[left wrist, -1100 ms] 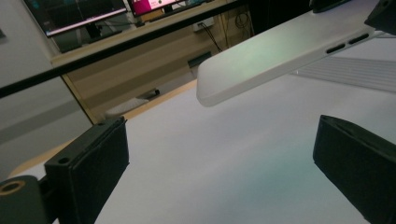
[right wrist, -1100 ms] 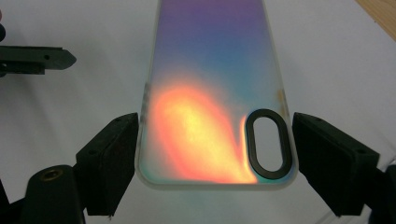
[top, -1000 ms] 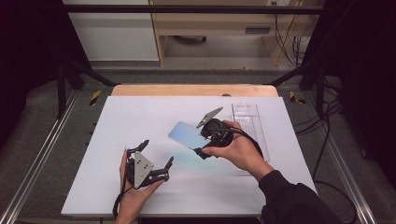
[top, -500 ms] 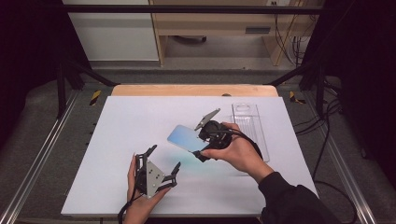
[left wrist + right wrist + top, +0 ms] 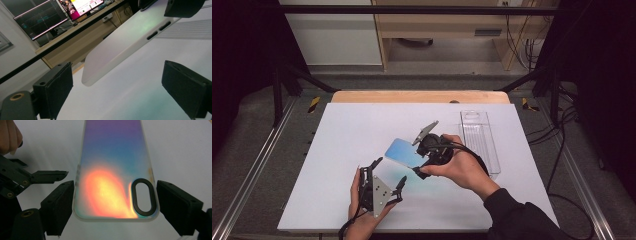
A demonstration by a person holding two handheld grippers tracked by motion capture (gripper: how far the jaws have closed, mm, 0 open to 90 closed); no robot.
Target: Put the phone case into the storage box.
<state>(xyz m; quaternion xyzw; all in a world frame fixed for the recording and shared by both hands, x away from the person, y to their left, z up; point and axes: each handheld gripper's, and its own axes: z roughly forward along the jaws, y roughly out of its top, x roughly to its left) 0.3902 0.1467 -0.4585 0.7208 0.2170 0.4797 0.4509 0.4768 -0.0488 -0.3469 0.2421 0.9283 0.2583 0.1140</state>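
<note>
While the right gripper (image 5: pixel 424 152) clamps the phone case (image 5: pixel 404 151) by its camera-cutout end, lifted off the table (image 5: pixel 342 130) | left gripper (image 5: pixel 384 175) just nearside of the case, jaws wide but lately narrowing, nothing between them | clear tray (image 5: pixel 479 142) beyond the case, empty | judged: pickup done, handover or placement remains

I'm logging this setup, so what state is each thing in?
Iridescent blue phone case: held off the white table, tilted, clamped across its camera end.
Right hand-held gripper: shut on the case.
Left hand-held gripper: open, nothing gripped, jaws just narrowing slightly.
Clear plastic tray: lying flat, looks empty.
</note>
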